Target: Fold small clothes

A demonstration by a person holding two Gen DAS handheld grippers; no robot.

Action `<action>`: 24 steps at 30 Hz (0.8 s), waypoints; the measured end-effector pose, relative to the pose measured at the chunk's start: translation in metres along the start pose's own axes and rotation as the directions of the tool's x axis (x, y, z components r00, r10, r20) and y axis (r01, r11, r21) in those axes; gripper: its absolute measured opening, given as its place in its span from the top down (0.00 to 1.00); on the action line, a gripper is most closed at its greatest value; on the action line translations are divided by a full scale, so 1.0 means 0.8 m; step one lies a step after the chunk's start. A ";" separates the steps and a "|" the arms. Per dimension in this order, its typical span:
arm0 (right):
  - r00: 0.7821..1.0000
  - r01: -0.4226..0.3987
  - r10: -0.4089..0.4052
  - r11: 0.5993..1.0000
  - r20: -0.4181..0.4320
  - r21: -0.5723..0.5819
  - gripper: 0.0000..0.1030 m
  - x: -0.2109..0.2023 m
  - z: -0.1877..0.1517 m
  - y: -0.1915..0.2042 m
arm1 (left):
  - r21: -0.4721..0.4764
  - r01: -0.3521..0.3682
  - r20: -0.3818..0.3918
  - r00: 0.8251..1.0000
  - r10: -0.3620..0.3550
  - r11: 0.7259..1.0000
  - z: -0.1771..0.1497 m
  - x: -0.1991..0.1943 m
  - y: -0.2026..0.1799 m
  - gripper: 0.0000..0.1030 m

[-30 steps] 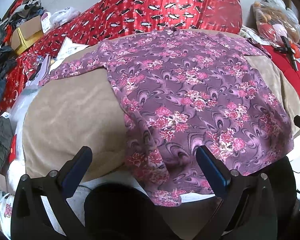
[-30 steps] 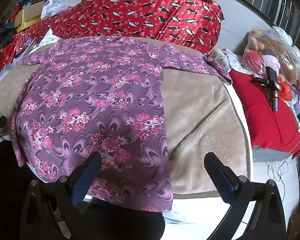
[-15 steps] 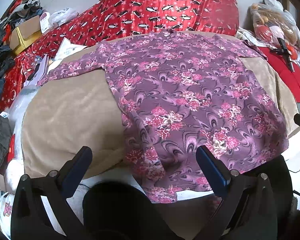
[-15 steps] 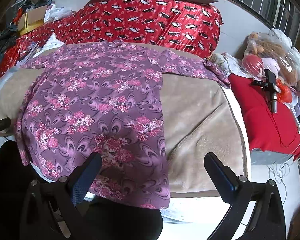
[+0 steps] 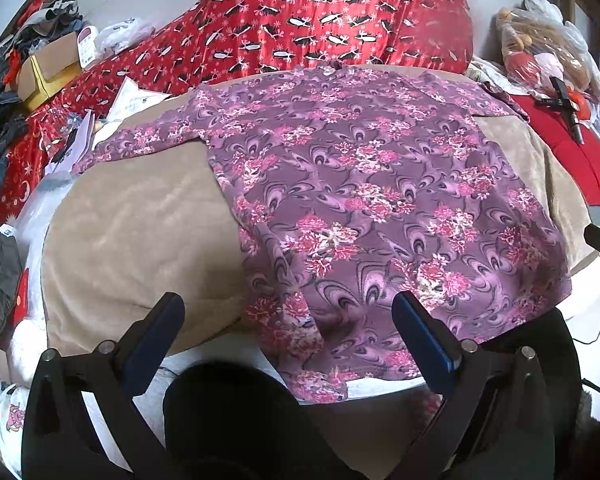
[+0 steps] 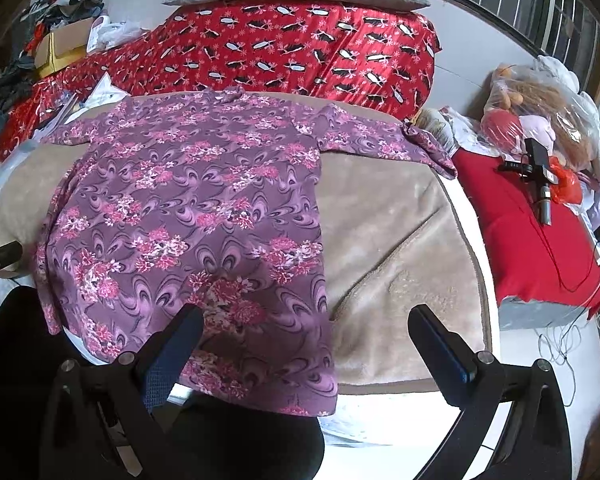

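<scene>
Left wrist view: the left gripper (image 5: 288, 336) hovers empty, jaws wide, over the near hem of a purple floral blouse (image 5: 364, 200). The blouse lies spread flat on a beige blanket (image 5: 140, 232), sleeves out to both sides. Over the last second the view has drawn back slightly, and nothing has been grasped, so folding has probably not begun. Bare blanket gives room on the left.

Right wrist view: the right gripper (image 6: 304, 344), also empty with jaws wide, hangs above the blouse's right hem corner. Open blanket lies beyond the right side seam. A red cushion (image 6: 540, 248) sits further right.
</scene>
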State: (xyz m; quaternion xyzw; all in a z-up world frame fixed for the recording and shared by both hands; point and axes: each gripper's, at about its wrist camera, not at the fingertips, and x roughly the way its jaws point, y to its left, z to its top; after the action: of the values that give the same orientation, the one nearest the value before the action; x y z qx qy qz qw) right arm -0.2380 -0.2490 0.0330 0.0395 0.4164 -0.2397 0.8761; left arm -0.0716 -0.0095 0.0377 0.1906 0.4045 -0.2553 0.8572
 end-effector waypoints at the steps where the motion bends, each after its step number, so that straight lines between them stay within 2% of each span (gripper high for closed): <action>1: 1.000 0.000 0.000 1.000 0.001 0.000 0.01 0.000 0.000 0.000 | 0.001 0.000 0.000 1.000 0.000 1.000 0.000 0.000 0.000 0.00; 24: 0.999 -0.014 0.014 1.000 -0.032 0.017 0.01 0.025 0.007 0.000 | -0.019 -0.001 -0.067 0.998 -0.001 1.000 0.007 0.031 0.006 0.00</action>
State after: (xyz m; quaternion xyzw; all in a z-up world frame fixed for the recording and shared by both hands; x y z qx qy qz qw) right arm -0.2235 -0.2583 0.0215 0.0537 0.4280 -0.2364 0.8706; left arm -0.0519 -0.0154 0.0215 0.1908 0.4355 -0.2449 0.8450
